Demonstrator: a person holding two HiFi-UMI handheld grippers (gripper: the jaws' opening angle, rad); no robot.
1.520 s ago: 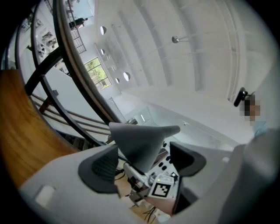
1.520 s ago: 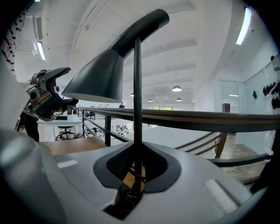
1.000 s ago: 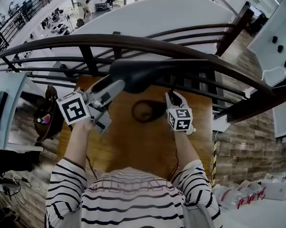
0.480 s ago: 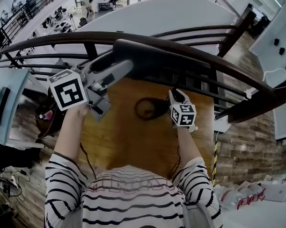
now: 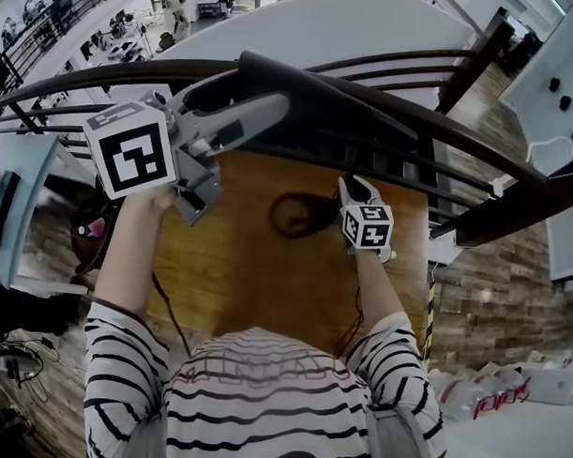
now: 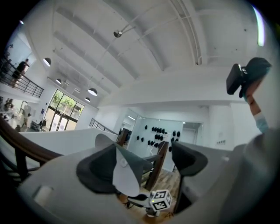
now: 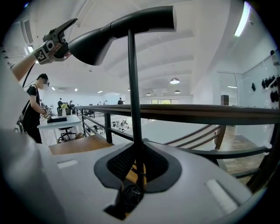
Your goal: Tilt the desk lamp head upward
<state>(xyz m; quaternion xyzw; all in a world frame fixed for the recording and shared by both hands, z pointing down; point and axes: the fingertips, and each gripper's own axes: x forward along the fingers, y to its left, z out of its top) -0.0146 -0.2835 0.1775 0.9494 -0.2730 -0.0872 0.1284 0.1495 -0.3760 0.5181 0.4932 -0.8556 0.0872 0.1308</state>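
Observation:
The black desk lamp stands on the wooden desk, its round base near the far edge. Its thin stem runs up between the pads of my right gripper, which is shut on it low down. The long lamp head slopes up toward its free end. My left gripper is raised at that end. Its jaws have just been opening and stand wide. The grey tip of the head lies between them against the left pad, clear of the right one.
A dark curved railing runs just behind the desk, close under the lamp head. Brick-patterned floor and white bags lie to the right. A person stands at a far table.
My left gripper has risen at the lamp head's free end, and that end has gone up with it. The right gripper has stayed on the stem.

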